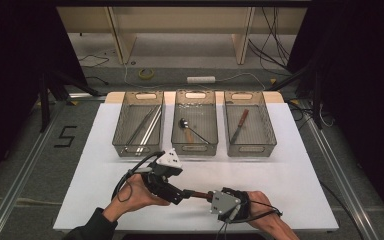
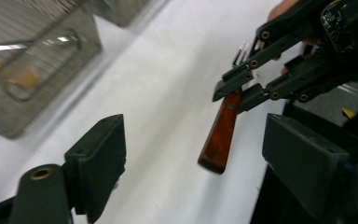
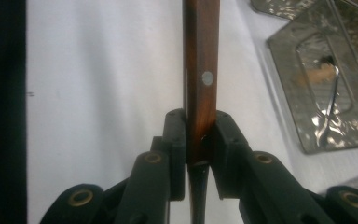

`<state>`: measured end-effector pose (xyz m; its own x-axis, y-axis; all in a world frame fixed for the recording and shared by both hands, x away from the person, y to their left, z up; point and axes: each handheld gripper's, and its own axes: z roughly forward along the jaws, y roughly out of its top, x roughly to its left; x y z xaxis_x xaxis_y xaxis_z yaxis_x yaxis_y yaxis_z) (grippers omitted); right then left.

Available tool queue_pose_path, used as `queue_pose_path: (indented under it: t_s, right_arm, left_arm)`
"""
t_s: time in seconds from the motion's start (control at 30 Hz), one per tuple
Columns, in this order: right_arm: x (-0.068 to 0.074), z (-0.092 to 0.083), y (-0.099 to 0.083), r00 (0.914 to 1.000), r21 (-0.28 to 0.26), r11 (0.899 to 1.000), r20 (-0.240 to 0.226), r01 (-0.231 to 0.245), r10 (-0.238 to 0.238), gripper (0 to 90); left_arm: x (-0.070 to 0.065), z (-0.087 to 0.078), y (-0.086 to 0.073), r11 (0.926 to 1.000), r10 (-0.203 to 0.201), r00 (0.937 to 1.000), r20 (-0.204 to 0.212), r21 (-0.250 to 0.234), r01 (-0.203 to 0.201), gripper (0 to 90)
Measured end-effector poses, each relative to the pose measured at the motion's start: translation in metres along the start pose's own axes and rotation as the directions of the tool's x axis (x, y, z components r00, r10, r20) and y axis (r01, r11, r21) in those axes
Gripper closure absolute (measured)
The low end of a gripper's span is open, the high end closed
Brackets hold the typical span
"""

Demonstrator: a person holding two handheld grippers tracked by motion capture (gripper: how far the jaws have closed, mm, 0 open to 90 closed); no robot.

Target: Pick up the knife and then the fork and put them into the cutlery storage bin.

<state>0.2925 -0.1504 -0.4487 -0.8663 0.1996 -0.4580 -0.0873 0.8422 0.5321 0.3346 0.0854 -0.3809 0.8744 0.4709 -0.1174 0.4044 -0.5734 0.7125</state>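
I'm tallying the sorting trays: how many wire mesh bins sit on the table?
3, in a row across the far side of the white table: the left bin holds long metal utensils, the middle bin a spoon, the right bin a wooden-handled knife. None looks hidden.

Three mesh bins (image 1: 139,131) lie beyond two tongs (image 1: 187,193); one fork (image 2: 220,133), one spoon (image 1: 192,131), one knife (image 1: 239,125).

In the left gripper view, the fork (image 2: 220,133) has its neck covered by the right gripper (image 2: 235,91), with tine tips protruding at 12 o'clock. In the right gripper view, the handle runs off the top edge. The mesh basket (image 2: 37,70) at 10 o'clock is blurred; its contents cannot be identified.
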Motion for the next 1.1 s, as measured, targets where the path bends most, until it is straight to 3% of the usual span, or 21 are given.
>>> queue_pose_path:
  t_s: [0.23,0.37,0.43,0.53,0.7,0.87,1.0,1.1]
  right_arm:
    - [-0.015,-0.004,-0.011,0.9946,-0.017,0.995,0.032,-0.098,0.098,78.1]
    - [-0.023,-0.007,-0.017,0.9850,-0.025,0.985,0.033,-0.168,0.169,78.1]
    - [-0.027,-0.008,-0.019,0.9784,-0.033,0.979,0.035,-0.202,0.203,78.1]
    - [-0.032,-0.012,-0.022,0.9703,-0.044,0.970,0.038,-0.237,0.239,78.0]
    - [-0.041,-0.015,-0.028,0.9543,-0.060,0.954,0.041,-0.293,0.296,78.0]
    - [-0.049,-0.019,-0.033,0.9337,-0.076,0.933,0.044,-0.351,0.355,78.0]
    - [-0.056,-0.021,-0.038,0.9033,-0.094,0.901,0.028,-0.424,0.428,78.0]
    - [-0.062,-0.022,-0.041,0.8788,-0.118,0.873,0.003,-0.474,0.477,78.0]
  left_arm:
    - [0.008,-0.008,-0.007,0.9926,-0.039,0.9968,-0.069,-0.118,0.030,19.1]
    - [0.011,-0.008,-0.014,0.9859,-0.061,0.9941,-0.089,-0.161,0.046,18.7]
    - [0.013,-0.007,-0.018,0.9829,-0.077,0.9931,-0.089,-0.174,0.061,18.4]
    - [0.018,-0.006,-0.026,0.9737,-0.116,0.9919,-0.051,-0.203,0.104,17.8]
    - [0.022,-0.004,-0.039,0.9626,-0.147,0.9863,-0.074,-0.240,0.126,17.7]
    - [0.024,-0.006,-0.051,0.9510,-0.168,0.9823,-0.083,-0.276,0.139,17.6]
    - [0.025,-0.008,-0.058,0.9442,-0.178,0.9810,-0.078,-0.294,0.148,16.9]
    - [0.025,-0.008,-0.062,0.9459,-0.175,0.9807,-0.088,-0.291,0.142,16.8]
